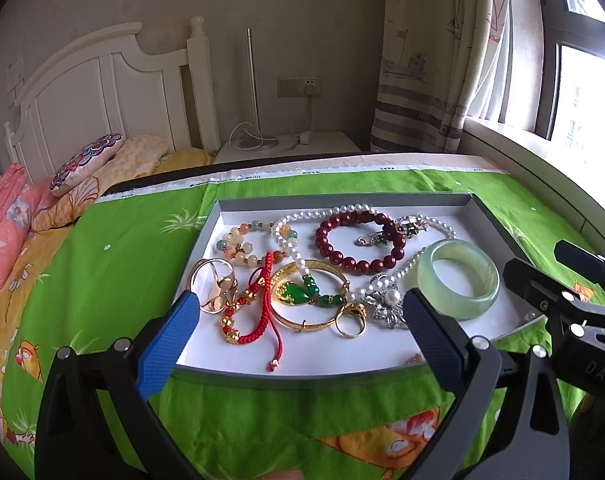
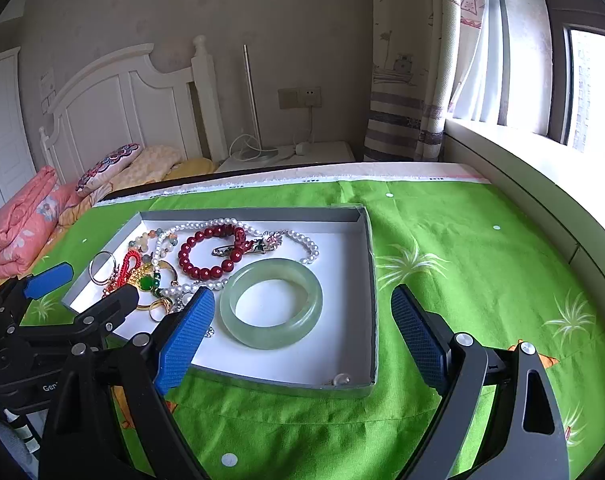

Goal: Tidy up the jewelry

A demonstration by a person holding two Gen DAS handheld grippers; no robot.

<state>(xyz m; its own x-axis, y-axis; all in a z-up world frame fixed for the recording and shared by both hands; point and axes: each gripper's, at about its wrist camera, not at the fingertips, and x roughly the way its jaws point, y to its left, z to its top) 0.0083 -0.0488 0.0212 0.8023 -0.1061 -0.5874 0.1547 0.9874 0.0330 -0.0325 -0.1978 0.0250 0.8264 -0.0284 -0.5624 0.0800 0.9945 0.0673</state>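
Plainly, the jewelry lies heaped in a shallow grey tray [image 1: 262,202] on a green cloth [image 1: 122,248], the pieces overlapping. The jade bangle [image 2: 271,303] looks the easiest: rigid, smooth, probably heavy and brittle, so a pinch across one side of its band should serve (slippery, though, so a firm squeeze). The pearl strand [image 1: 302,216] and red cord [image 1: 262,304] are limp and tangled with the gold bangle [image 1: 310,312]; lifting one would likely drag its neighbours. The rings [image 1: 350,320] are small and hard to pinch.

Both grippers hover at the tray's near edge. The left gripper [image 1: 302,316] stands wide, holding nothing; the right gripper [image 2: 302,312] is likewise wide and empty, with the jade bangle in the gap between its fingers.
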